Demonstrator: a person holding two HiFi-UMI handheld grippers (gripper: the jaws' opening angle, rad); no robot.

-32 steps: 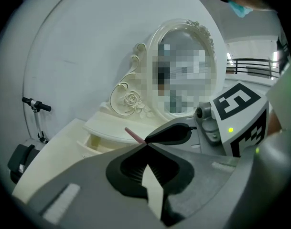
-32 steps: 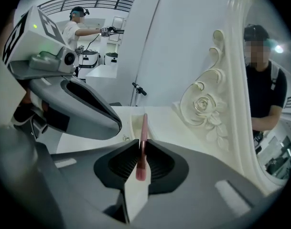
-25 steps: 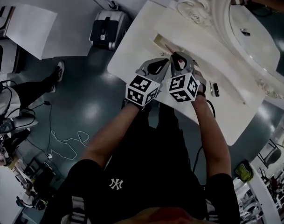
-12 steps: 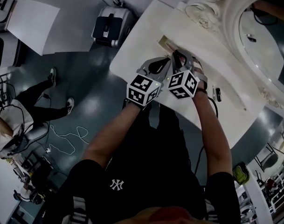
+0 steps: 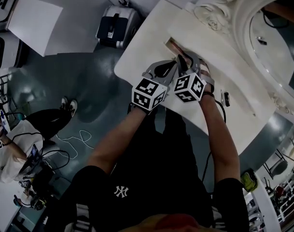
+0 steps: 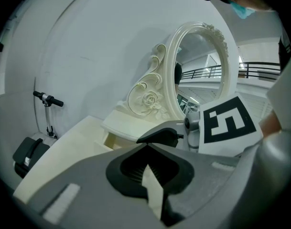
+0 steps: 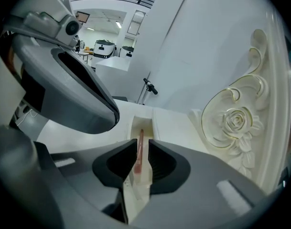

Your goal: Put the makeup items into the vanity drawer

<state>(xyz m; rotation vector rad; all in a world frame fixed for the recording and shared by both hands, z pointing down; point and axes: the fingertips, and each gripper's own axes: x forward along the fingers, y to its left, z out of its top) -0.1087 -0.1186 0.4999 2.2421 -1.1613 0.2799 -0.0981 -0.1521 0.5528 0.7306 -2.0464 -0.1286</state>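
Makeup stick (image 7: 140, 149), slim and pinkish, lies inside the open drawer (image 7: 146, 127). Its long axis runs along the drawer's length, pointing straight away from my right gripper (image 7: 142, 143). That gripper's jaws stand a narrow gap apart over the drawer's near end, and the stick shows through the gap. It looks thinner than the gap, so I read it as not gripped, though I can't be sure the pads are clear of its near tip. Left gripper (image 6: 147, 146): jaws pressed together, nothing in them, just left of the drawer and beside the right one. The right hand is the nearer to the drawer. Further out, a small dark item (image 5: 226, 98), likely another makeup piece, sits on the vanity top (image 5: 137, 47) well right of the drawer, on my right gripper's side. I'd judge the next reach goes that way with the right.
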